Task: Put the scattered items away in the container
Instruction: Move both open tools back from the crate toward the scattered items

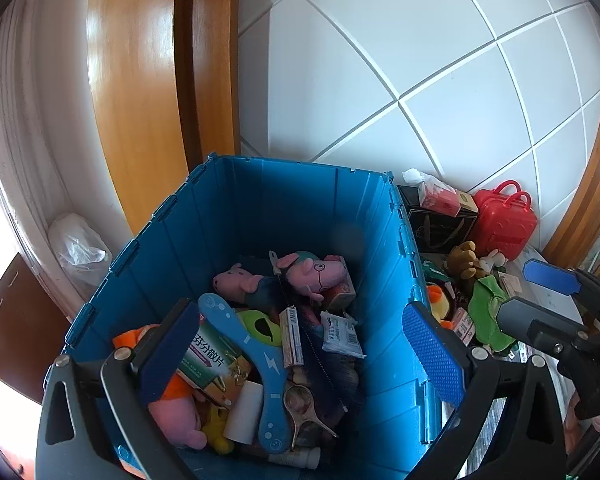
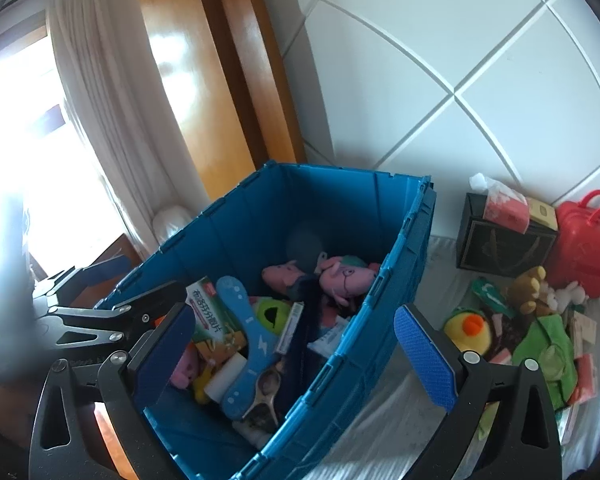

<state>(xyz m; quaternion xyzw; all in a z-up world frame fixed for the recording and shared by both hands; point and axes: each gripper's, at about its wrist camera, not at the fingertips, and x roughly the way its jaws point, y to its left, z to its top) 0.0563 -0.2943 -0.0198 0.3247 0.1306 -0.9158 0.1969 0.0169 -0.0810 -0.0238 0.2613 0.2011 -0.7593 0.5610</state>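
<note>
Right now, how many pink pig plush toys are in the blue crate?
3 visible: two pig plush toys lie at the far end, one near the front-left corner of the blue crate. More may be buried.

Bin [image 1: 260, 208] top open; toys [image 2: 532, 320] rt.

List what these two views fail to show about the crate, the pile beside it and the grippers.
- Blue crate floor: both views, buried under toys and boxes.
- Dark smudge on the crate's far wall: a blur in both views, cause unclear.
- Pile near the green cloth: small labels unreadable; lower part cut off by the right gripper frame.
- Left gripper: open and empty; in the right wrist view it is only partly seen.
</note>
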